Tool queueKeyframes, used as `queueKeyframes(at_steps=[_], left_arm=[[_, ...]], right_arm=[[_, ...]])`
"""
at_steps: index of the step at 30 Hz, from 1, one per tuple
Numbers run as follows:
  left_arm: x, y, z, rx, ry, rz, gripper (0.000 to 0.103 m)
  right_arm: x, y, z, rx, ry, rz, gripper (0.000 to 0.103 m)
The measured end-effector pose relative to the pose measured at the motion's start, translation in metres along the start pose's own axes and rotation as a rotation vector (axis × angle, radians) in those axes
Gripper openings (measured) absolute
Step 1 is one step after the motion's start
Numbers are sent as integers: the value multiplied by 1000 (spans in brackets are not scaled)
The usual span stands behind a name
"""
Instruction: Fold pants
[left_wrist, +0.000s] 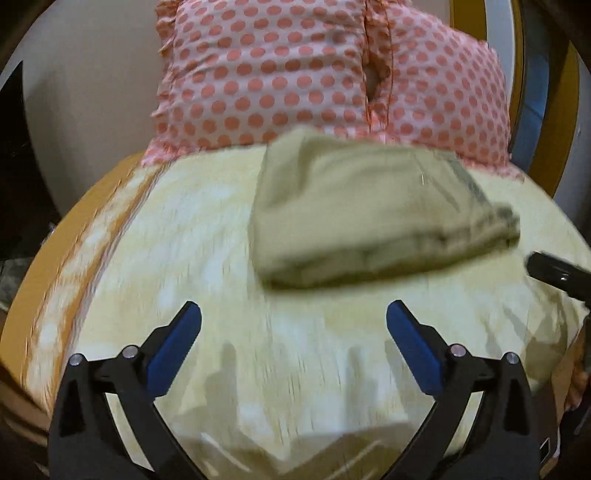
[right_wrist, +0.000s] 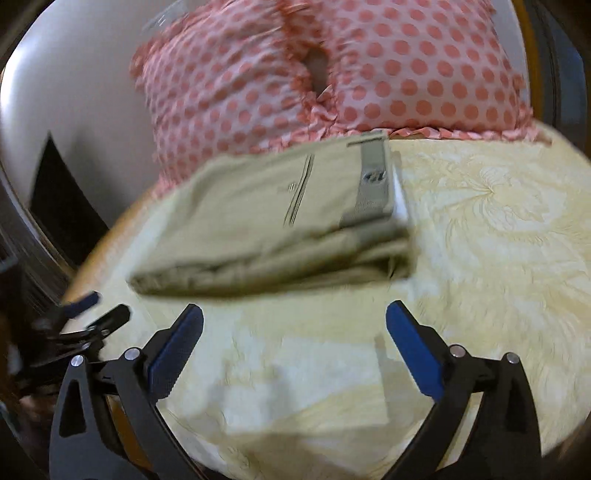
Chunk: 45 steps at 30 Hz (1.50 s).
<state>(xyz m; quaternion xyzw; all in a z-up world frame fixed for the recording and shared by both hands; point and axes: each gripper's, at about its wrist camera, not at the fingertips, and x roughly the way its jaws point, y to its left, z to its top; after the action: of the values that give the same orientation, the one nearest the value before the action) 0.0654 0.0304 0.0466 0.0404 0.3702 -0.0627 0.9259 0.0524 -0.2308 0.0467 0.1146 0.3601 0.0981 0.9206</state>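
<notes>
While both grippers gape, folded pants (right_wrist: 266, 221) waistband label (right_wrist: 373, 177) unreadable.

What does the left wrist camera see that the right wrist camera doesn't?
Only the left wrist view shows the right gripper's black tip poking in from the side. Only the right wrist view shows the pants' button on the waistband, and the left gripper at its edge. Both show the folded khaki pants on the yellow bedspread, with polka-dot pillows behind, and open blue-padded fingers.
</notes>
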Motion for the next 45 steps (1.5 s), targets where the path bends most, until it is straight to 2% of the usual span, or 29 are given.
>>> queueKeyframes(at_steps=[2, 5, 8, 11, 20, 45], left_arm=[[1, -4, -14, -4, 18, 17, 100], [8, -8, -24, 1, 29, 61, 101], [9, -1, -30, -51, 9, 32, 101], [8, -3, -35, -49, -19, 39, 101], [4, -5, -41, -52, -71, 48, 101], [5, -8, -43, -56, -74, 52, 101]], right_arm=[[6, 12, -10, -49, -1, -75, 101], [15, 23, -22, -72, 12, -102, 101], [23, 33, -28, -112, 7, -160, 102], [25, 42, -38, -157, -30, -217, 102], [24, 43, -42, -137, -70, -234, 102], [23, 41, -42, -139, -75, -233, 102]])
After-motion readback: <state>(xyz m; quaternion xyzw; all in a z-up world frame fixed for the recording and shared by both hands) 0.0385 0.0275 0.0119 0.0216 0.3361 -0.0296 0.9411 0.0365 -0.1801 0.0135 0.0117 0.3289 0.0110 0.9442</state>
